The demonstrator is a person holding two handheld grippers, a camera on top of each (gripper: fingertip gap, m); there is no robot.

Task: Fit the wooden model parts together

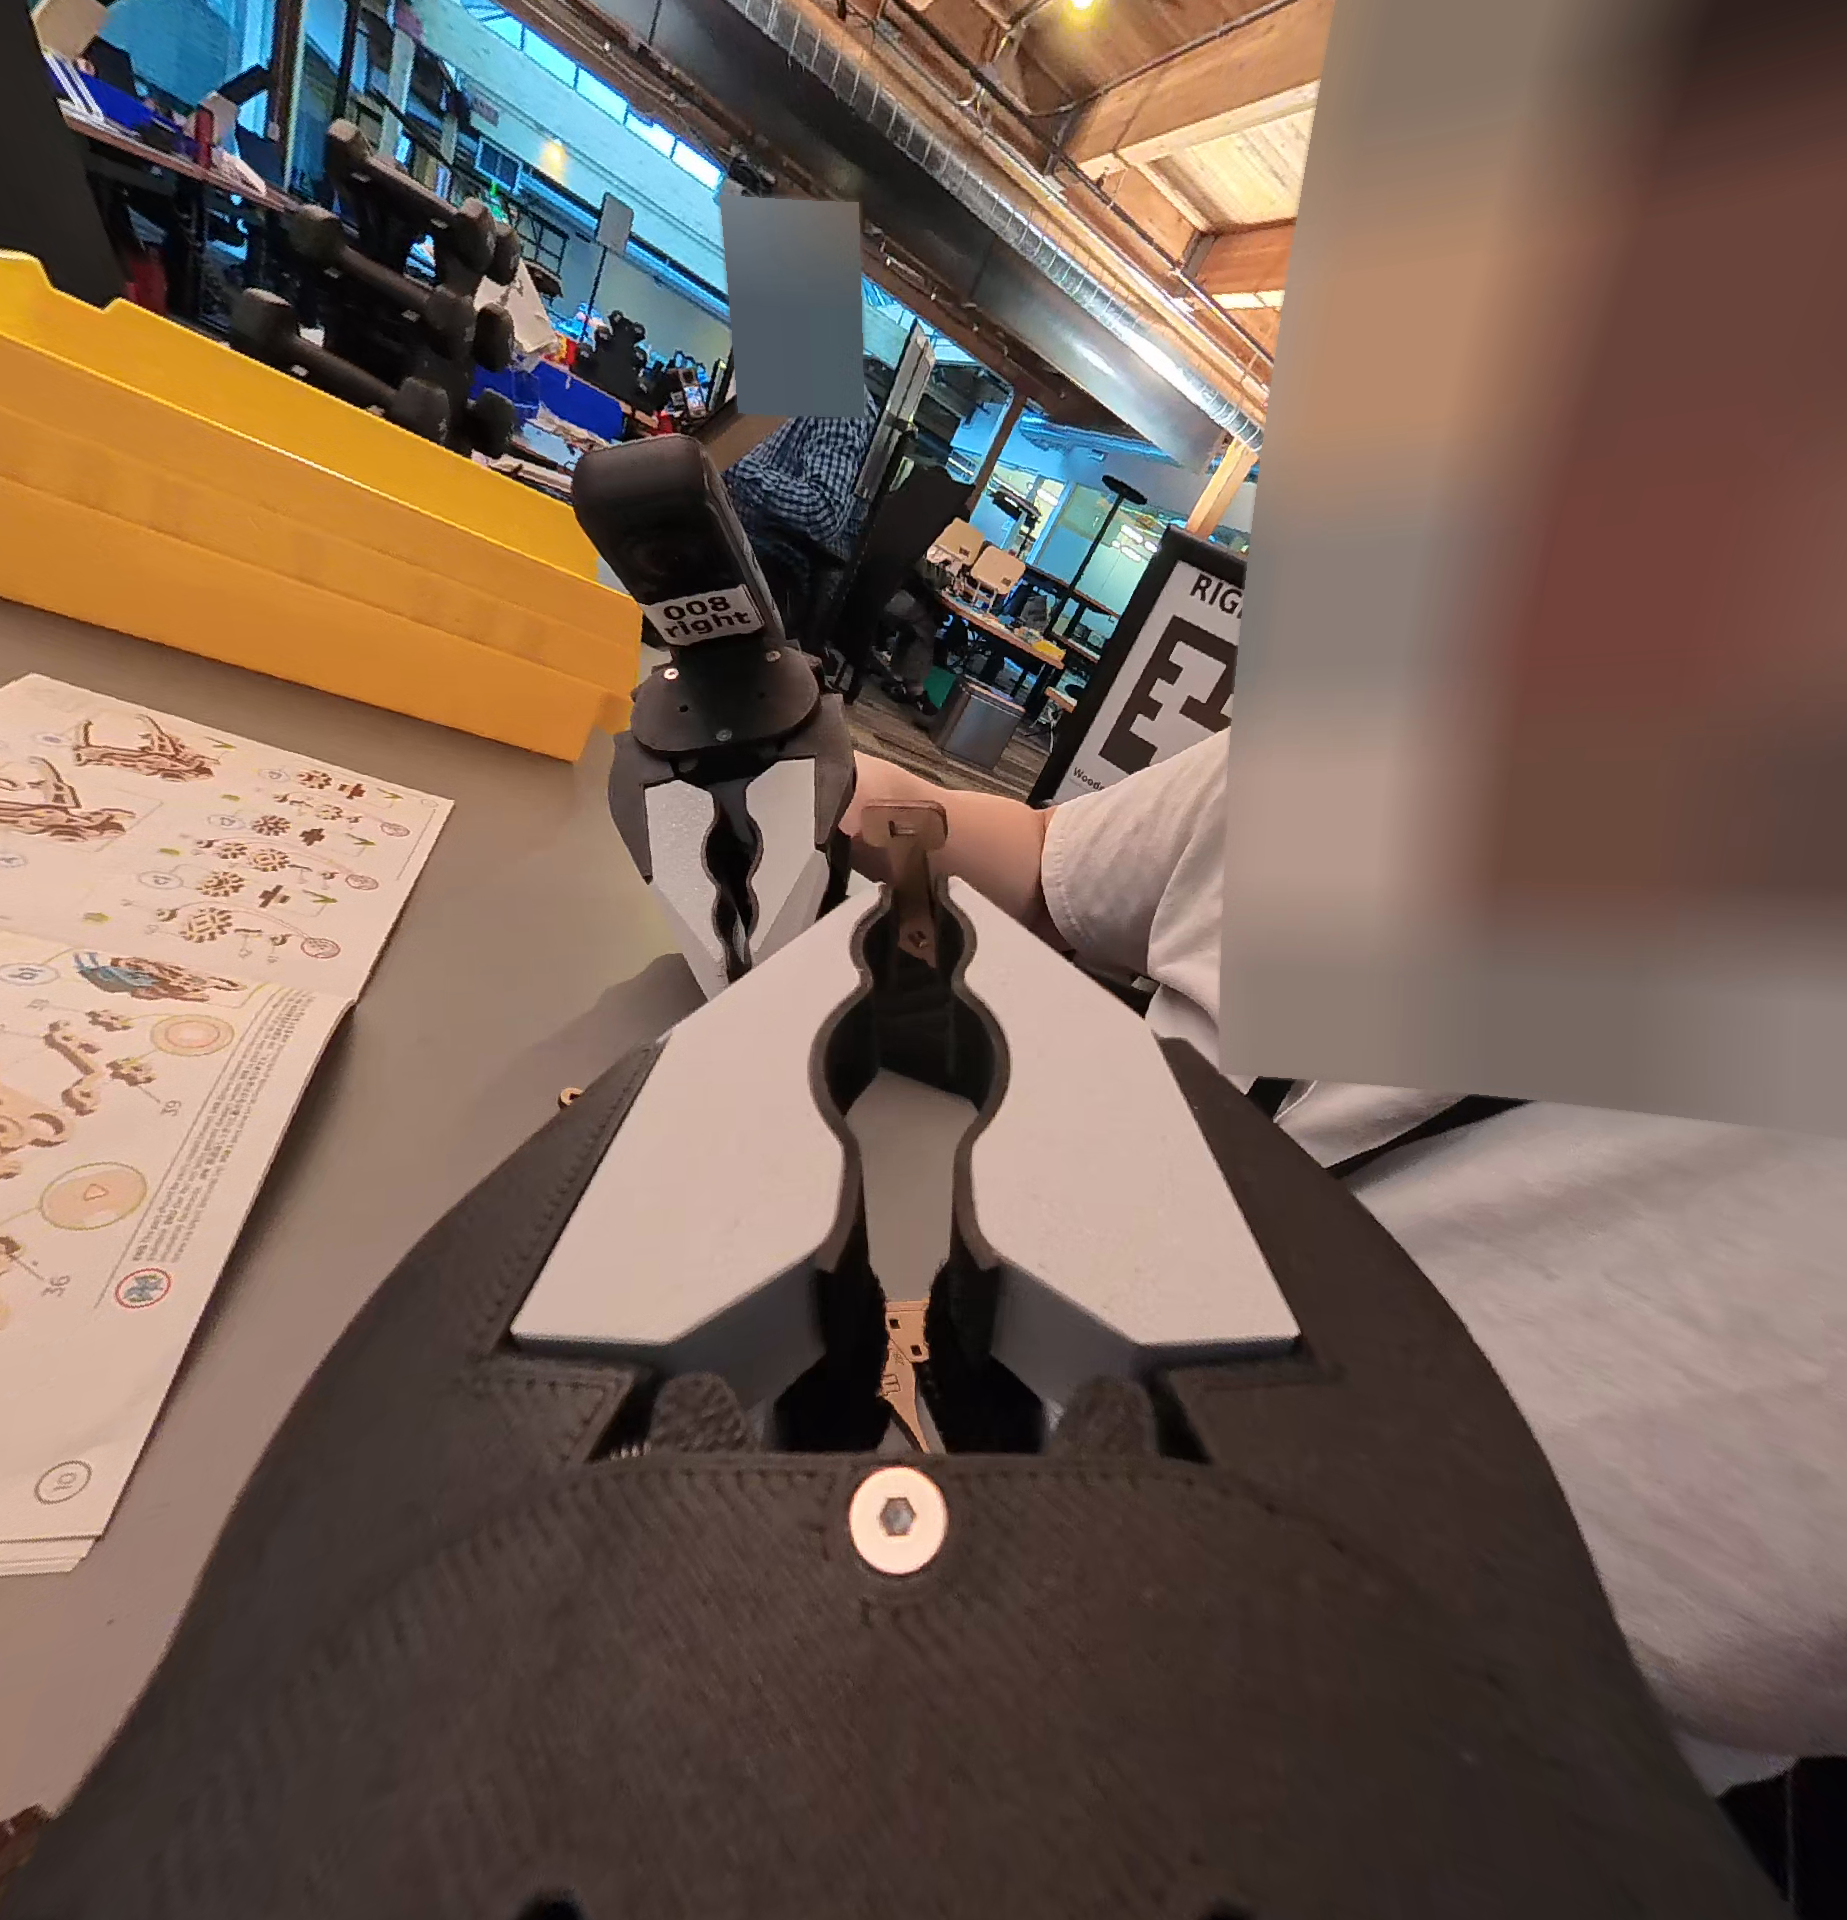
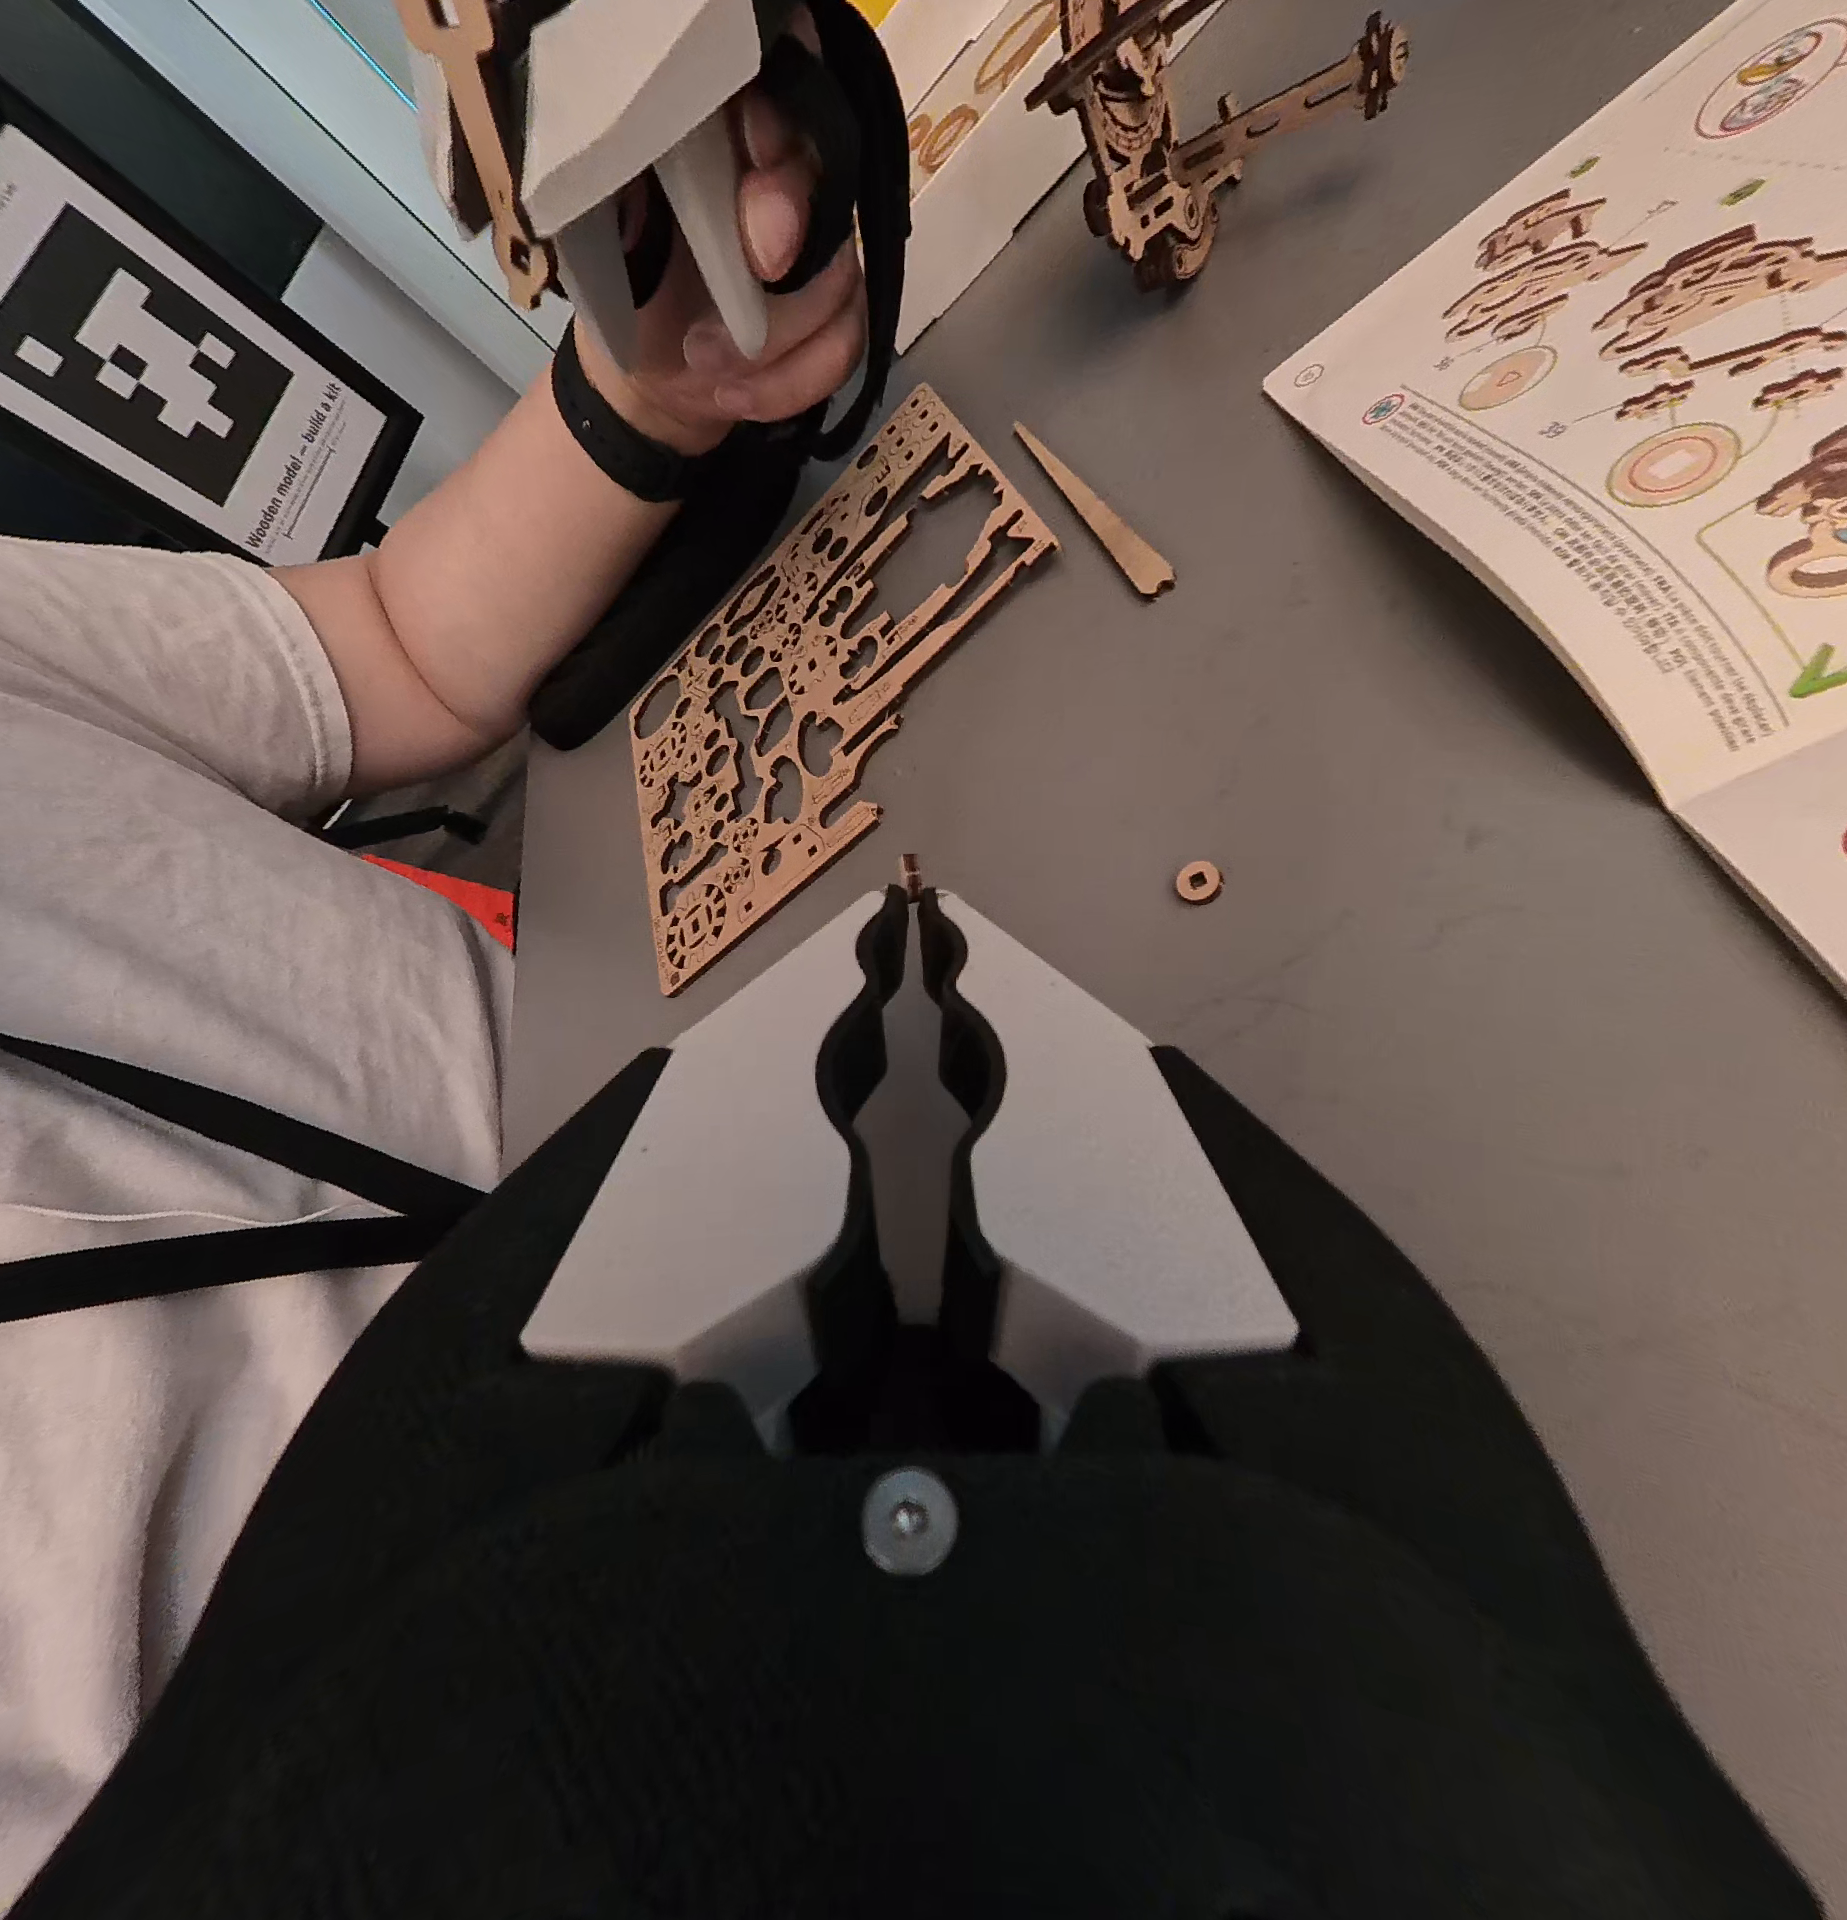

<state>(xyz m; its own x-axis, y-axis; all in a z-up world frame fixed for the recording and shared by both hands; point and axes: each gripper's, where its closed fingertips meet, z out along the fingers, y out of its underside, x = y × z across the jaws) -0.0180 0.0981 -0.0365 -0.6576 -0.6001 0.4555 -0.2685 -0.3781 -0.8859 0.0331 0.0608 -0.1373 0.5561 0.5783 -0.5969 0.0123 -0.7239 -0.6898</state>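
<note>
In the left wrist view, the left gripper [image 1: 911,914] is closed on a long flat wooden strip [image 1: 903,831], held edge-on between its jaws; the head of the strip sticks out past the fingertips and its tail shows far back in the gap. The right gripper [image 1: 734,940] hangs just beyond, tips down over the grey table [image 1: 503,935], jaws nearly together. An instruction booklet [image 1: 150,997] lies open on the left, and yellow trays [image 1: 275,520] are stacked behind it.

In the right wrist view, the right gripper [image 2: 911,902] pinches a tiny wooden peg [image 2: 910,871] at its very tips, above the punched-out part sheet [image 2: 815,707]. A small washer-like ring [image 2: 1198,882], a tapered wooden sliver [image 2: 1095,514] and the half-built wooden model [image 2: 1158,135] lie apart on the table. The left gripper is raised at top left with the strip.

The step in hand looks like joining peg to strip. The next move probably calls for bringing the two tips together and aligning the peg with a slot in the strip's head.
</note>
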